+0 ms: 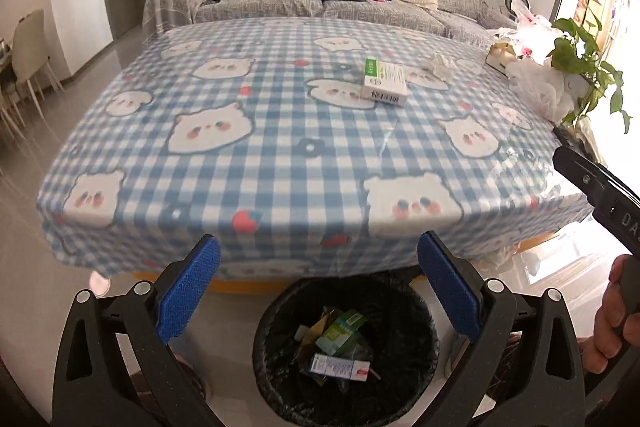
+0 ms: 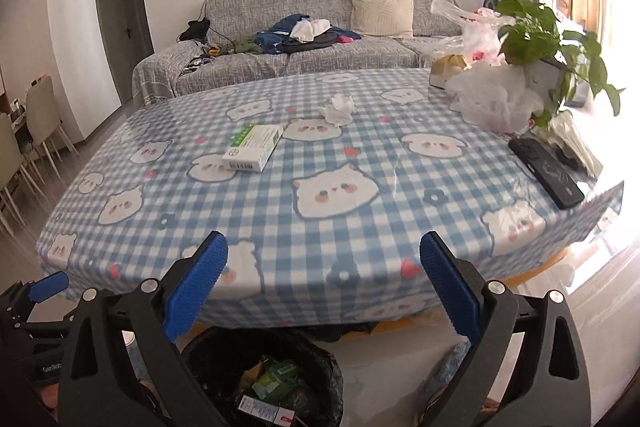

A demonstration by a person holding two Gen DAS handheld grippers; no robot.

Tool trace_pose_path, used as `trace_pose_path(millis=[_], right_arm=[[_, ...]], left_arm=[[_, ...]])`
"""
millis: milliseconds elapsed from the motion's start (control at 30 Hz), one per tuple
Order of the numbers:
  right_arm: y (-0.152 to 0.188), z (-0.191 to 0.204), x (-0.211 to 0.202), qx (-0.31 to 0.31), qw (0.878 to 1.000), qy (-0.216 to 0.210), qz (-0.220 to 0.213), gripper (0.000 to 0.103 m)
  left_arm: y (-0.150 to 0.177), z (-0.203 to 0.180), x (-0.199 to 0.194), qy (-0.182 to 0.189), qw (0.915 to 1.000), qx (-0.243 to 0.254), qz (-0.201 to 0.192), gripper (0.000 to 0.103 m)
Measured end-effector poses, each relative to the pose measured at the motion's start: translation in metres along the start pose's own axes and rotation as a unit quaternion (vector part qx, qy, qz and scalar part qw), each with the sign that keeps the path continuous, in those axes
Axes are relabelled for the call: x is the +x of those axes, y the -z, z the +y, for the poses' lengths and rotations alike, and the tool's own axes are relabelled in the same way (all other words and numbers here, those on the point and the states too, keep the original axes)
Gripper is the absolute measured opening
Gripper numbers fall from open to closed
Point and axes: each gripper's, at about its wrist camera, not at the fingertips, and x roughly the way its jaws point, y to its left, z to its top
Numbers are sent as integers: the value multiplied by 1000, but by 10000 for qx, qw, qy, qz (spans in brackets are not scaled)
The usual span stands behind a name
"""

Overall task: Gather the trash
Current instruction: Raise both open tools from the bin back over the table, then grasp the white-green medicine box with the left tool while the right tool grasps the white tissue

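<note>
Trash still on the table: both grippers, left [image 1: 318, 275] and right [image 2: 322, 273], hover spread and empty above the lined bin [image 1: 420, 355], between pickups. One white-green carton [image 2: 253, 147] and one crumpled tissue [image 2: 338, 109] remain; reaching for the nearer carton looks next.
</note>
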Motion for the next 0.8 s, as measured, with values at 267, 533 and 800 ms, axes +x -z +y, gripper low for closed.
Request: trace_pose_path(millis=[267, 533, 800], right_arm=[[-33, -10, 46, 48, 9998, 107, 150, 93], [-63, -20, 92, -59, 9993, 237, 285, 93], [-83, -24, 131, -172, 9985, 265, 437, 93]], left_arm=[[-31, -7, 35, -28, 9999, 84, 124, 97], [-64, -16, 72, -60, 9997, 113, 216, 97], [-94, -27, 105, -77, 9996, 140, 247, 97]])
